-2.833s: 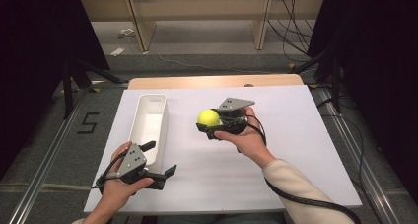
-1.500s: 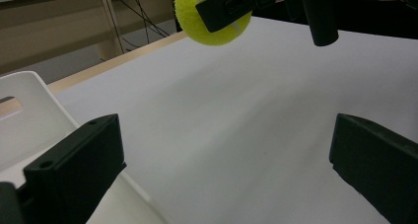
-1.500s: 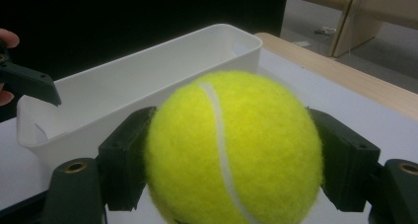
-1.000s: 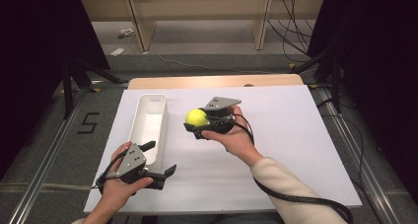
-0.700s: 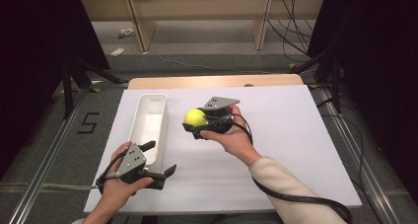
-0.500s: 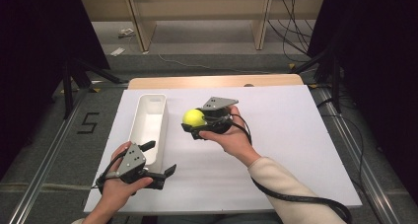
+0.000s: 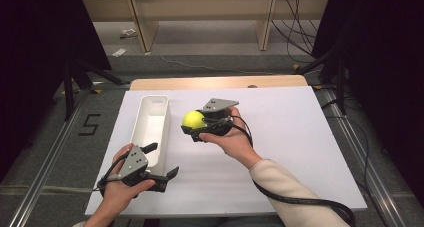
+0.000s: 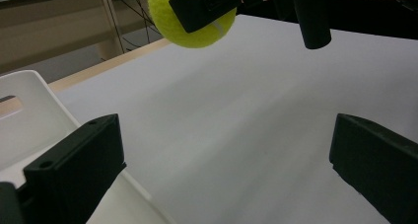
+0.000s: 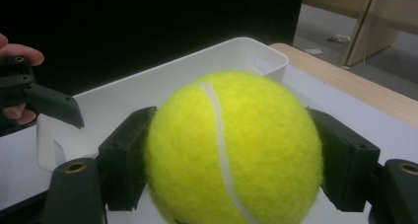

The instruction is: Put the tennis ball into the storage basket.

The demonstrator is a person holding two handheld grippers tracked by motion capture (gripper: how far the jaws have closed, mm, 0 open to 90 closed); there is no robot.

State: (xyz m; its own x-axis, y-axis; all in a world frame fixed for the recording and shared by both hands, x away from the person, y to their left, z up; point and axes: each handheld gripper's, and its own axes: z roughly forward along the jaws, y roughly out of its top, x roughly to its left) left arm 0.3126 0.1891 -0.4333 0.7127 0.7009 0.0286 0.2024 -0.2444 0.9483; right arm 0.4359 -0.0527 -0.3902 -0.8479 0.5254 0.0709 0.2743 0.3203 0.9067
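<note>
A yellow-green tennis ball (image 7: 193, 119) hangs above the white table top (image 7: 280, 137), clamped between the jaws of my right gripper (image 7: 196, 127). The right gripper view has the ball (image 9: 231, 150) up close, with a black jaw pressed on each side. A long white bin (image 7: 148, 129) lies just left of the ball, and its inside (image 9: 148, 93) looks bare. My left gripper (image 7: 162, 162) rests low near the bin's near end, open with nothing between its jaws. Its own view looks up at the ball (image 8: 190, 17) and the bin's rim (image 8: 29, 110).
The white sheet covers a wooden table whose far edge (image 7: 215, 82) shows as a tan strip. A metal rail (image 7: 45, 162) runs along the floor at the left. A black cable (image 7: 300, 202) trails from the right gripper across the near right of the table.
My right gripper has carried the ball leftward, closer to the white bin. The left gripper has stayed where it was.
</note>
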